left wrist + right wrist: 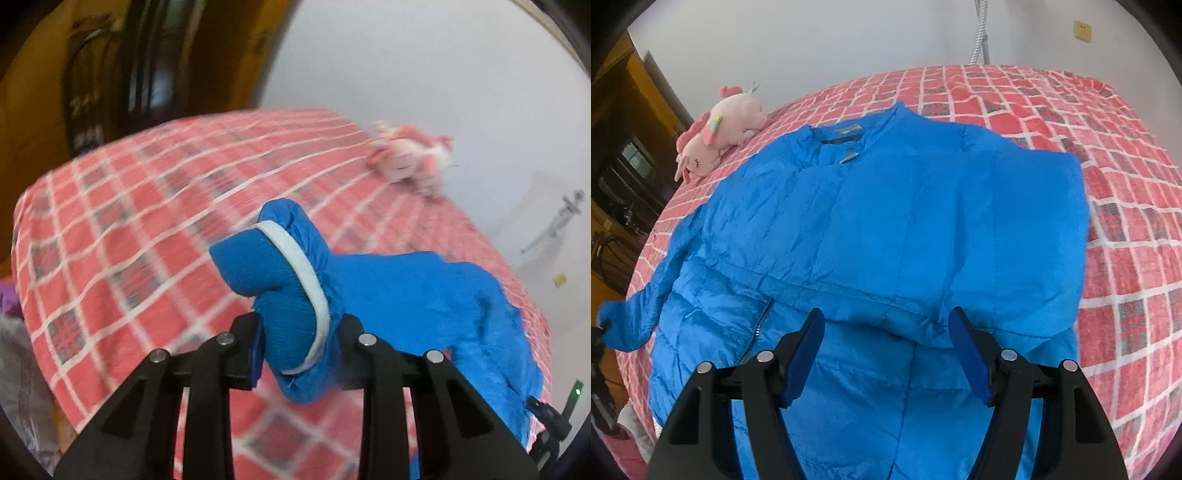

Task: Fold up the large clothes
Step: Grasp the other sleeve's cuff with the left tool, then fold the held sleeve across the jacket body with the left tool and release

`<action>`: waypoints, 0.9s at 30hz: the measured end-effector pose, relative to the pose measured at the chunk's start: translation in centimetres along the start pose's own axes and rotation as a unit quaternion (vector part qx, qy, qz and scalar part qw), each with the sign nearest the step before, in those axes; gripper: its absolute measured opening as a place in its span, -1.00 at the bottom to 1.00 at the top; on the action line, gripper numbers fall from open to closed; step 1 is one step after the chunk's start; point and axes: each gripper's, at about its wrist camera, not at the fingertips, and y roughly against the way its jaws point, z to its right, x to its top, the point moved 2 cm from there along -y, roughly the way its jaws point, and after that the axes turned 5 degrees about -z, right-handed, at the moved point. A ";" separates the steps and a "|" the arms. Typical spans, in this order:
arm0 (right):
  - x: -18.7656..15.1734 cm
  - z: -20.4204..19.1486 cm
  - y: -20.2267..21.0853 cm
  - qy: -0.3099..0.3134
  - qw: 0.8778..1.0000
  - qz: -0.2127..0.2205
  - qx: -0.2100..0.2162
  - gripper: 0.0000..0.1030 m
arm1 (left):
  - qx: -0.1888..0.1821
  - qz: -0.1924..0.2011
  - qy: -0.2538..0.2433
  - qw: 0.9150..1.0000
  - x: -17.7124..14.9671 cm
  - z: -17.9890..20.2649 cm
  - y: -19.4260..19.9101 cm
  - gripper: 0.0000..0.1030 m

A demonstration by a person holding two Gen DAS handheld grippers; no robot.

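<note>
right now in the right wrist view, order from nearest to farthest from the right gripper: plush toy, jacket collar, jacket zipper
1. jacket zipper, just left of the open right gripper.
2. jacket collar, straight ahead at the blue jacket's far end.
3. plush toy, far left on the checked bedspread, slightly beyond the collar.

No legible text, brand, number or sign in either view. Blue jacket (871, 221): a small label (848, 129) sits inside the collar at the far side, print too small to read. Left-wrist view motion-blurred; nothing readable there.
</note>
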 end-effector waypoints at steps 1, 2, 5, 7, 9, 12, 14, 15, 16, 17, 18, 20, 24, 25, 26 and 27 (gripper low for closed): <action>0.0 0.0 0.1 0.001 1.000 0.002 -0.004 0.35 | -0.012 0.005 -0.011 1.000 0.1 1.3 0.4 -0.49; 0.0 0.1 0.3 0.001 1.000 0.006 -0.009 0.35 | -0.029 0.009 -0.027 0.999 0.2 3.2 0.8 -0.49; 0.0 0.3 0.7 -0.003 1.000 0.010 -0.010 0.35 | -0.064 0.014 -0.076 0.995 0.0 8.9 1.4 -0.49; 0.0 0.5 0.8 -0.004 1.000 0.011 -0.010 0.35 | -0.096 0.006 -0.114 0.989 -0.5 13.4 1.1 -0.49; 0.0 0.6 0.8 -0.005 1.000 0.012 -0.011 0.35 | -0.118 -0.003 -0.147 0.982 -1.2 17.1 0.8 -0.49; 0.1 0.7 0.8 -0.005 1.000 0.011 -0.009 0.35 | -0.143 -0.012 -0.188 0.972 -2.5 22.1 -0.1 -0.49; 0.1 0.8 0.6 -0.005 1.000 0.010 -0.009 0.35 | -0.160 -0.020 -0.210 0.964 -3.3 25.2 -0.8 -0.49; 0.1 0.8 0.6 -0.005 1.000 0.009 -0.008 0.35 | -0.168 -0.027 -0.220 0.961 -3.9 26.7 -1.3 -0.49; 0.1 0.9 0.5 -0.005 1.000 0.008 -0.007 0.36 | -0.172 -0.033 -0.227 0.958 -4.3 27.7 -1.7 -0.49; 0.0 0.9 0.5 -0.005 1.000 0.008 -0.007 0.36 | -0.176 -0.041 -0.237 0.955 -4.9 29.2 -2.3 -0.49; 0.0 1.0 0.4 -0.005 1.000 0.008 -0.007 0.36 | -0.179 -0.049 -0.243 0.952 -5.6 30.3 -2.8 -0.49; 0.0 0.9 0.3 -0.004 1.000 0.008 -0.007 0.36 | -0.180 -0.065 -0.256 0.947 -6.4 32.2 -4.5 -0.49; 0.0 1.0 0.0 -0.003 1.000 0.006 -0.008 0.36 | -0.165 -0.093 -0.277 0.942 -8.2 34.5 -8.1 -0.49; 0.0 1.0 -0.1 -0.003 1.000 0.005 -0.009 0.36 | -0.161 -0.106 -0.280 0.941 -8.8 34.9 -9.4 -0.49; 0.0 1.0 -0.2 -0.002 1.000 0.004 -0.010 0.36 | -0.159 -0.114 -0.283 0.939 -9.1 35.1 -10.2 -0.47; 0.0 0.9 -0.3 -0.001 1.000 0.003 -0.011 0.36 | -0.152 -0.127 -0.287 0.937 -9.6 35.3 -11.4 -0.46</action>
